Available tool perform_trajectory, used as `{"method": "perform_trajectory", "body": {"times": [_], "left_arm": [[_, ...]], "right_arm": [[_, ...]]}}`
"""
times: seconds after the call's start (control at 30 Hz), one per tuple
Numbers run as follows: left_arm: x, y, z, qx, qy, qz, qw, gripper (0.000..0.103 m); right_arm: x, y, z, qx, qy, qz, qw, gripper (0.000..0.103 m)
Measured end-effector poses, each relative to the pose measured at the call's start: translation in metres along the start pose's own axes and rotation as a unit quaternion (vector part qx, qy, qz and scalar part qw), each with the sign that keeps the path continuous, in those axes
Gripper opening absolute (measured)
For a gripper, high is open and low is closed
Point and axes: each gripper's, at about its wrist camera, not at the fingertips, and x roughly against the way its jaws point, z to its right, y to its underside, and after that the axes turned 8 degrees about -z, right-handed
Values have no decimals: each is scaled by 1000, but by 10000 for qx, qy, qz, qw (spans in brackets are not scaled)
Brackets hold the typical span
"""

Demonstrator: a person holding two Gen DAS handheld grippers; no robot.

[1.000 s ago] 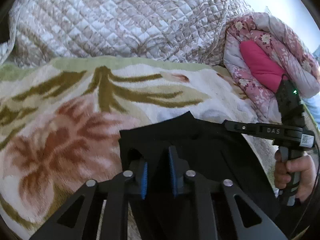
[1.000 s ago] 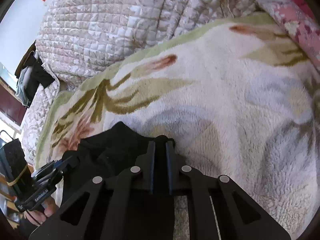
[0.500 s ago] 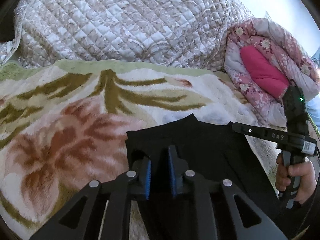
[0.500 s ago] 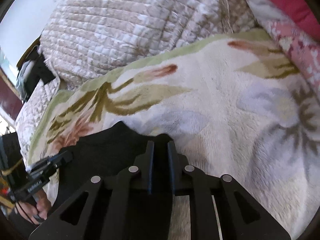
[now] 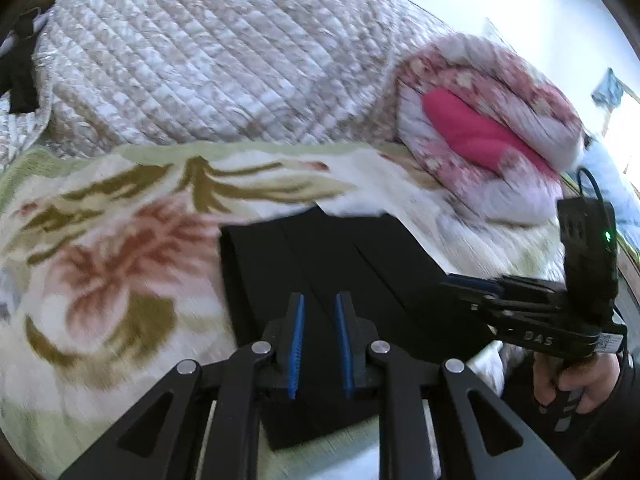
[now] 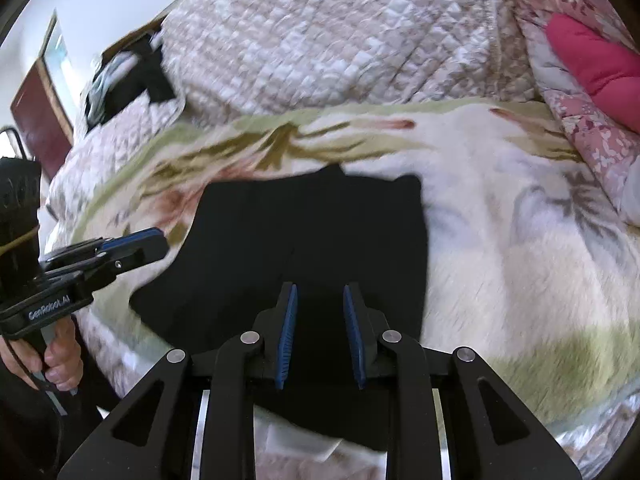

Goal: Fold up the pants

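black matt cloth pants point(image 5: 340, 256) being seen smooth | floral fleece blanket point(image 5: 100, 248) fuzzy | beige quilted bedspread point(image 5: 208, 64) stitched

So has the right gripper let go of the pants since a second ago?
Yes. The right gripper has opened and pulled back toward the bed's near edge; the black pants now lie free on the floral blanket.

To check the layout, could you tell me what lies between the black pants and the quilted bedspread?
Only the floral fleece blanket separates the black pants from the quilted bedspread; both wrist views show this.
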Motion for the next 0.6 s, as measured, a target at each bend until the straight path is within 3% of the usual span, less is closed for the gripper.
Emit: {"method": "perform_trajectory", "body": {"times": [0.13,0.37,0.6], "left_arm": [[-18,17,3,-51,-43,-385,9992,19],[-22,18,2,-18,-108,-373,9992,19],[-23,19,3,-80,-182,-373,9991,20]], "right_arm": [[-13,4,-4,266,106,-150,9995,26],[-14,5,-2,215,24,-113,9997,27],[-13,5,-11,387,25,-98,9992,45]]}}
